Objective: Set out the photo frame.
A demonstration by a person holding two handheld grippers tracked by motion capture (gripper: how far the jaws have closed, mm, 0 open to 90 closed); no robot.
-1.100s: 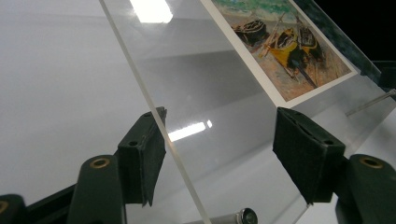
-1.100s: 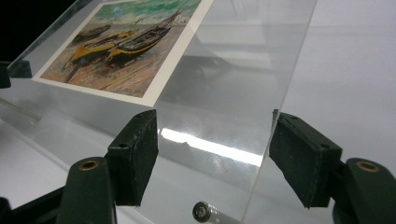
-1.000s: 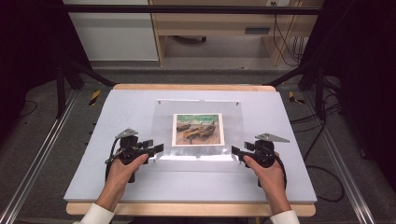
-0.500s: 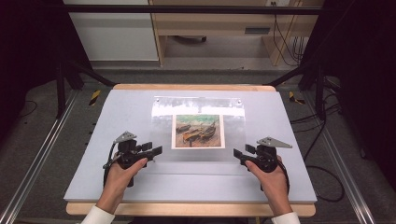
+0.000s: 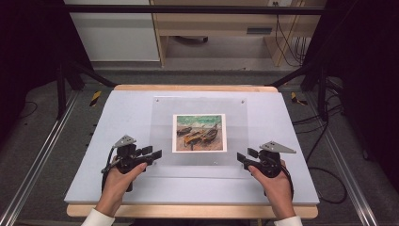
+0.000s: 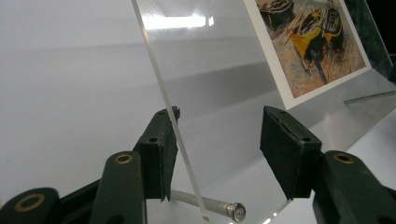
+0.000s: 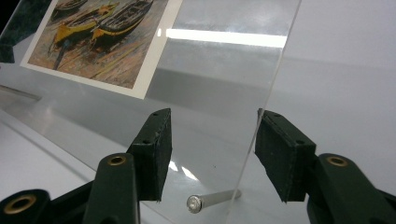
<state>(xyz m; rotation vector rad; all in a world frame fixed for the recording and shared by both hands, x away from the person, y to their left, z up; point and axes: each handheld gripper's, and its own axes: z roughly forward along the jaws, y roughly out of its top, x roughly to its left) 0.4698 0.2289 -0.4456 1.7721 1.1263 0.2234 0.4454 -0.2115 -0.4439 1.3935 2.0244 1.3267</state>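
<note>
Since a second earlier, both pairs of jaws had been closing, half open, on the clear sheet's [image 5: 199, 132] side edges. Left gripper [image 5: 149, 156] and right gripper [image 5: 244, 157] gripped nothing yet. Sheet and picture [image 5: 199, 133] lay mid-table [image 5: 117, 117]; lifting was judged left.

In the left gripper view, the boat painting print with white border [image 6: 313, 42] is cut off by the top edge. The thin silver metal pin [image 6: 212, 207] is partly hidden behind a black jaw. In the high view, the painting's details are too small to tell.
</note>
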